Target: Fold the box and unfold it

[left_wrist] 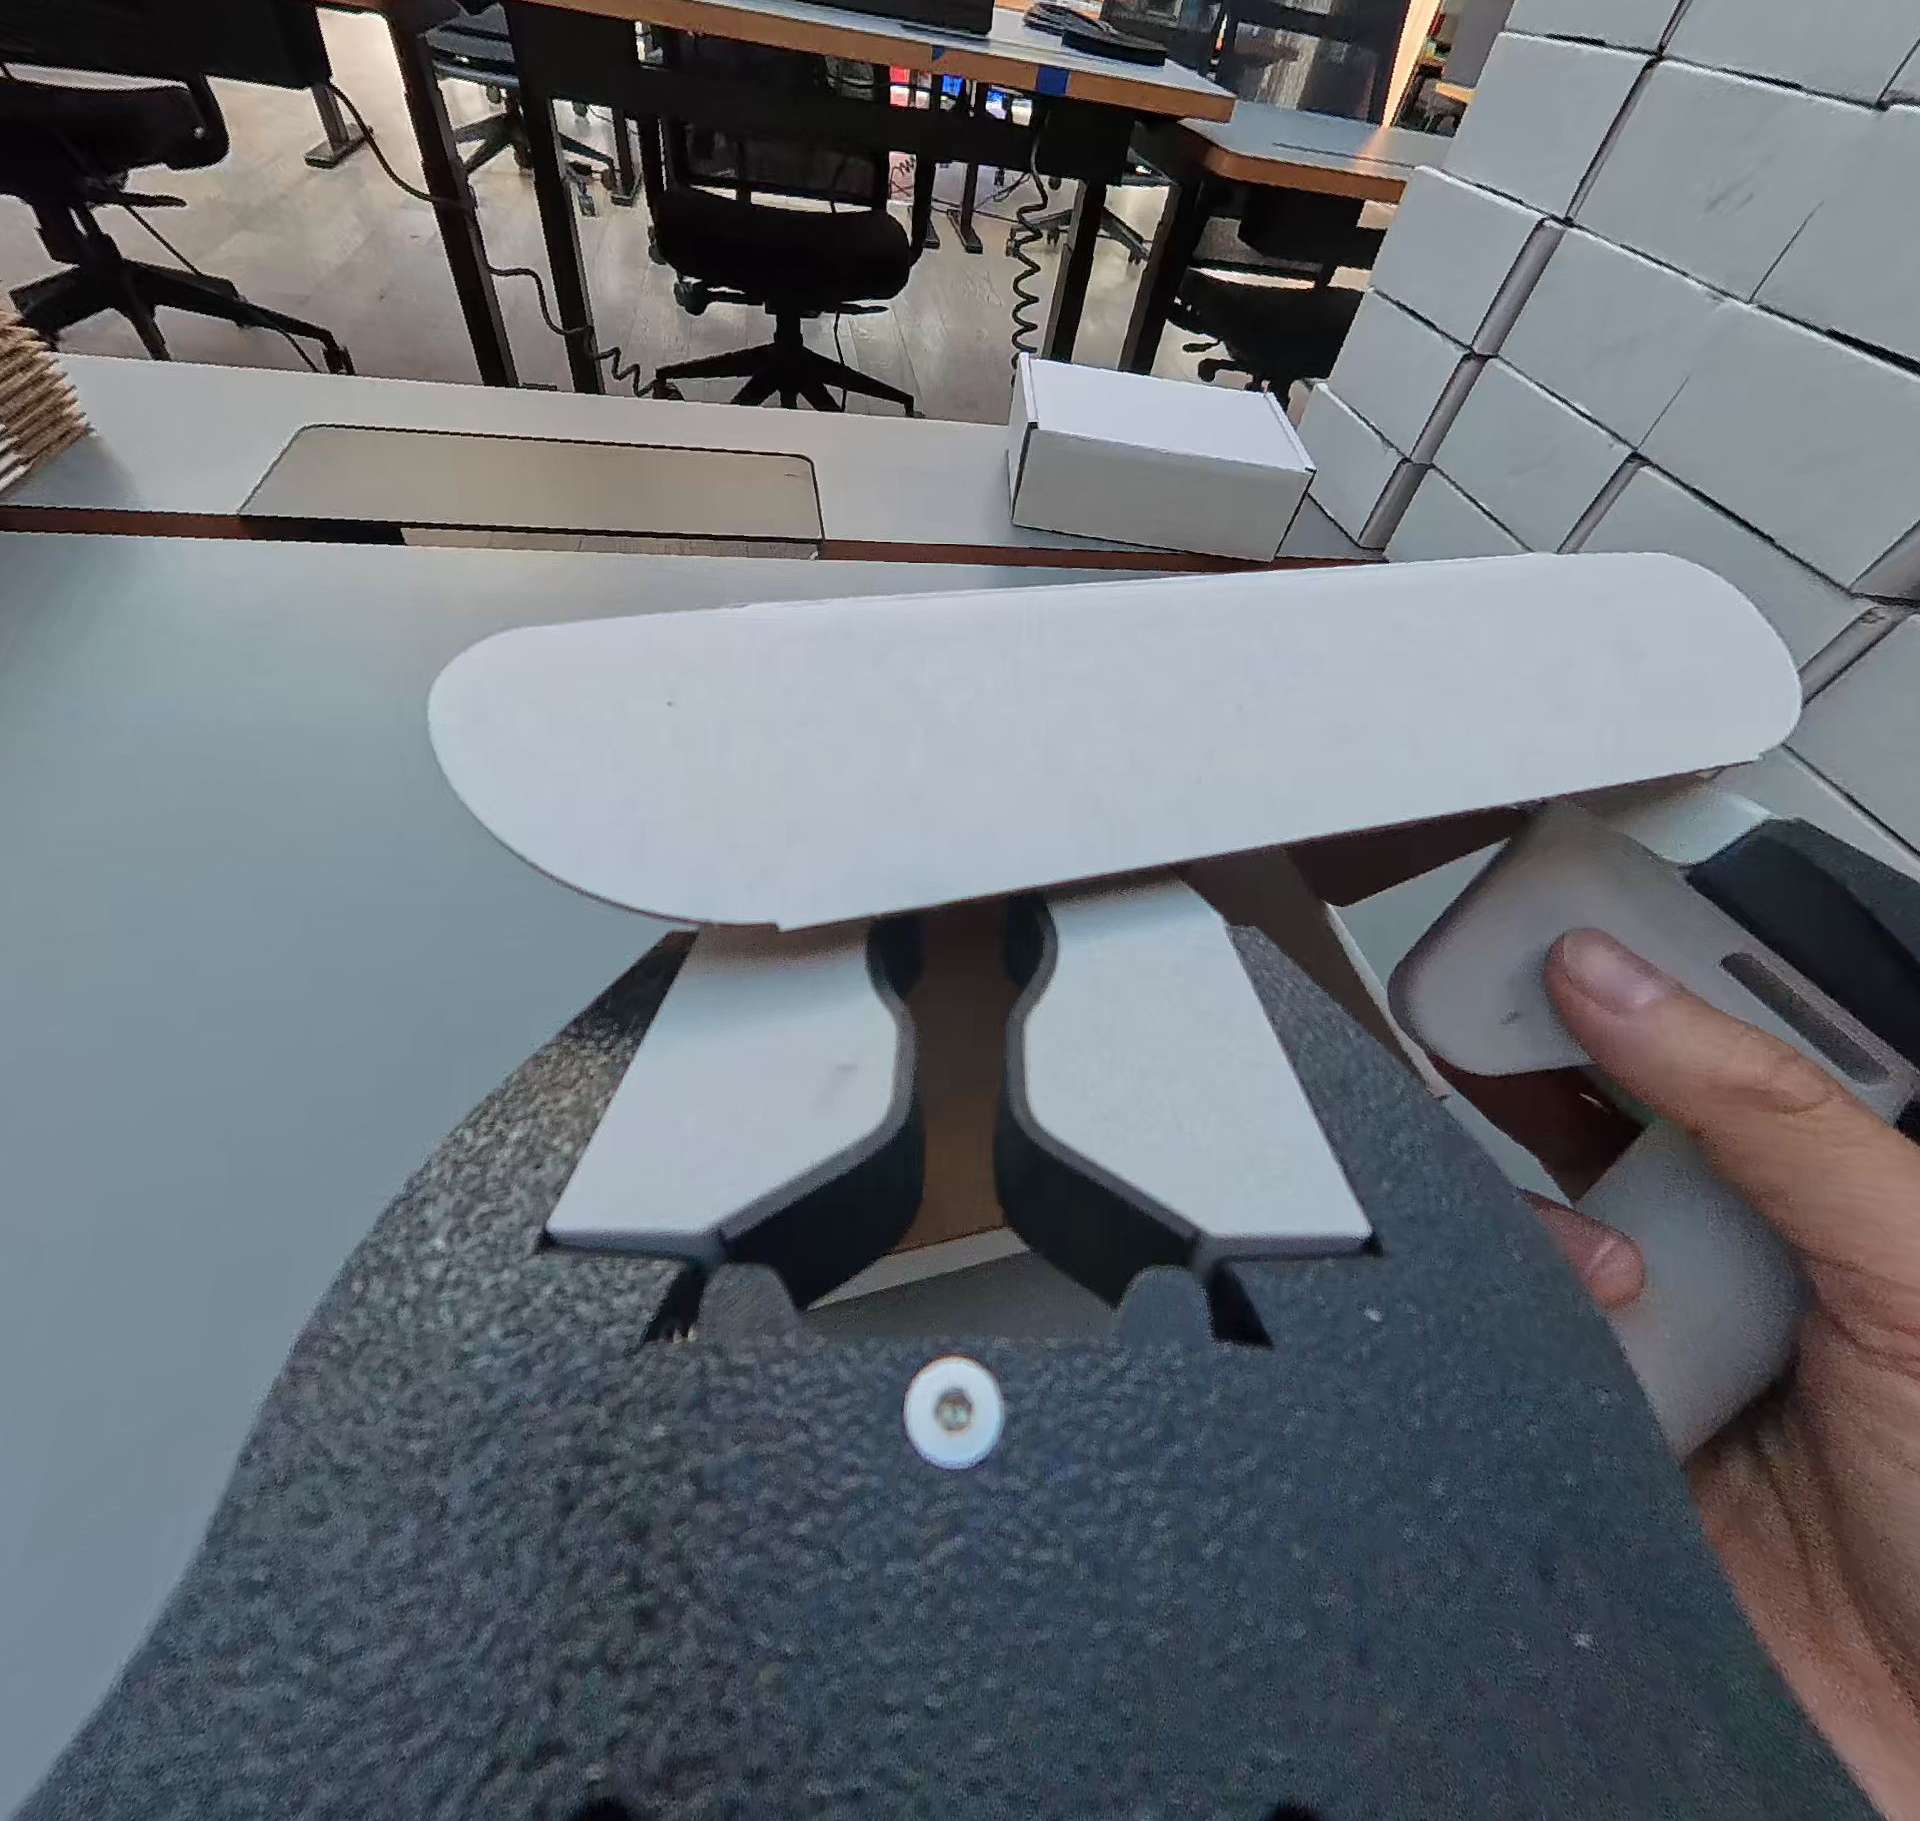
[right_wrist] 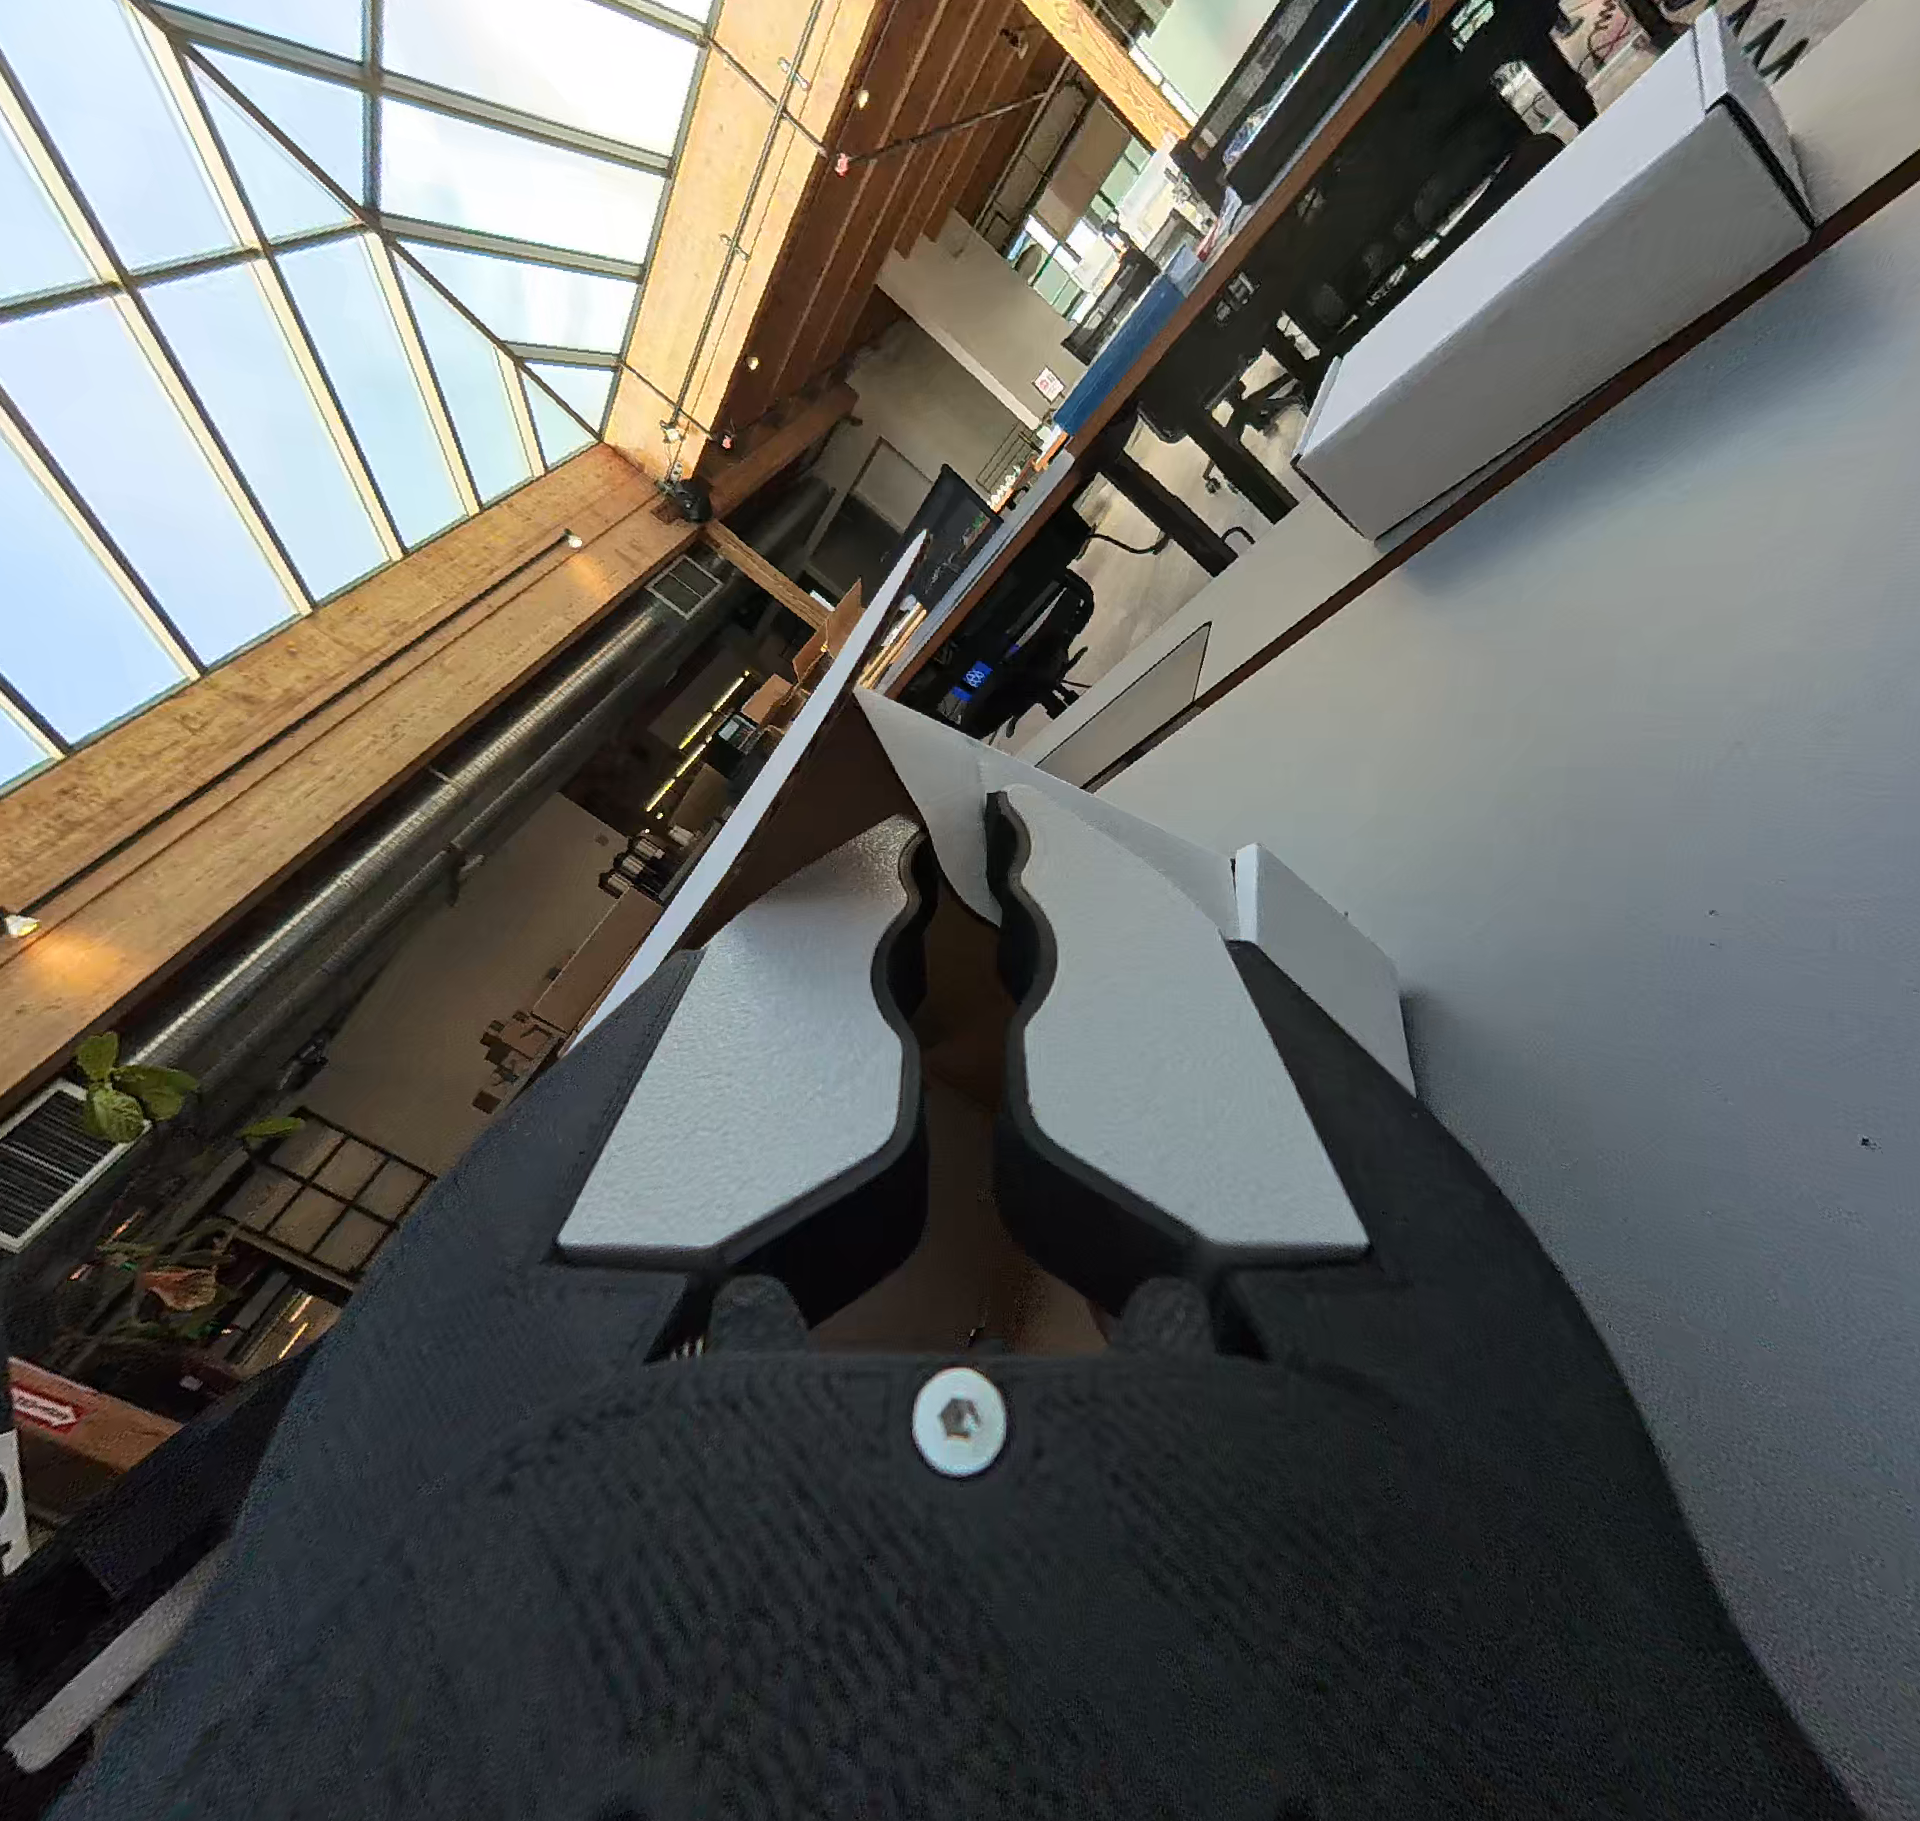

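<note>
Box: a white cardboard box [left_wrist: 1091, 732], brown on its inner side, is held up above the grey counter [left_wrist: 208, 836]; its long flap with rounded ends lies across the tips of the left gripper.
Left gripper: the left gripper [left_wrist: 958, 924] has its two fingers close together with a narrow gap, and brown cardboard shows in this gap; the tips are hidden under the flap, so I cannot tell if they pinch it.
Right gripper: the right gripper [right_wrist: 961, 815] is tilted strongly to the side; its jaws are almost closed and a white panel of the box passes between the fingertips, which seem to clamp it.
Hand: a hand [left_wrist: 1787, 1252] holds the grey handle of the right gripper, at the right edge of the left wrist view.
Folded box: one closed white box [left_wrist: 1153, 457] stands on the far counter.
Stack: many white boxes [left_wrist: 1662, 265] are piled at the right, just beside the folded box.
</note>
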Demonstrator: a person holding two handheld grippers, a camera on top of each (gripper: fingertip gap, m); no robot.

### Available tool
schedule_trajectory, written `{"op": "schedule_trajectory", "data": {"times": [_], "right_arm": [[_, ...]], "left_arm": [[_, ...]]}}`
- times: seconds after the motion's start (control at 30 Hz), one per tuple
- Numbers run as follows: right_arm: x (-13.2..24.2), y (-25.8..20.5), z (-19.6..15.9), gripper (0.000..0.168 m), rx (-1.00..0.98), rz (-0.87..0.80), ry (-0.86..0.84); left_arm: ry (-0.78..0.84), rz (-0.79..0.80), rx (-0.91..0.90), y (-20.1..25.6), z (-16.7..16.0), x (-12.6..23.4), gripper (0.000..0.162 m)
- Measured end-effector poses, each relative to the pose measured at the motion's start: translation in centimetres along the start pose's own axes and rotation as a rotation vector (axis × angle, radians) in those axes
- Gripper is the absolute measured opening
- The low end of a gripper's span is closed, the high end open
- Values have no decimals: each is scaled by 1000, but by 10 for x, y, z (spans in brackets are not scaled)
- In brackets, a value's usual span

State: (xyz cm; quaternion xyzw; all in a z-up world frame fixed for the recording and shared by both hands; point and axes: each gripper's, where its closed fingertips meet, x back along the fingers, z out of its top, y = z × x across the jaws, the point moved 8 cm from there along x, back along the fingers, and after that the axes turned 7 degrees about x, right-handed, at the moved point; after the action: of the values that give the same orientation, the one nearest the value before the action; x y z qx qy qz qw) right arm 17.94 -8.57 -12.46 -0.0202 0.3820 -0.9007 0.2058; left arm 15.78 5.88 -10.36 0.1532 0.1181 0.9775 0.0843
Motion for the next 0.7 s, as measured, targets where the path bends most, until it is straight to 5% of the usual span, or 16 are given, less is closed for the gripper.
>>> {"op": "schedule_trajectory", "data": {"times": [0.07, 0.17, 0.27, 0.5, 0.7], "right_arm": [[-8, -19, -13, 7, 86, 184, -158], [5, -26, -13, 1, 311, -5, -113], [13, -15, 6, 2, 568, -183, -89], [-10, -11, 20, 2, 747, -67, -238], [-21, 1, 34, 2, 647, 232, -416]], "left_arm": [[-126, -266, 42, 28, -16, -3, 2], [29, -75, -160, 24, -20, 3, 0], [-13, -120, -190, 17, -18, 5, 0], [29, -191, -164, -21, -8, 23, 4], [92, -134, -329, -88, 31, 15, 35]]}}
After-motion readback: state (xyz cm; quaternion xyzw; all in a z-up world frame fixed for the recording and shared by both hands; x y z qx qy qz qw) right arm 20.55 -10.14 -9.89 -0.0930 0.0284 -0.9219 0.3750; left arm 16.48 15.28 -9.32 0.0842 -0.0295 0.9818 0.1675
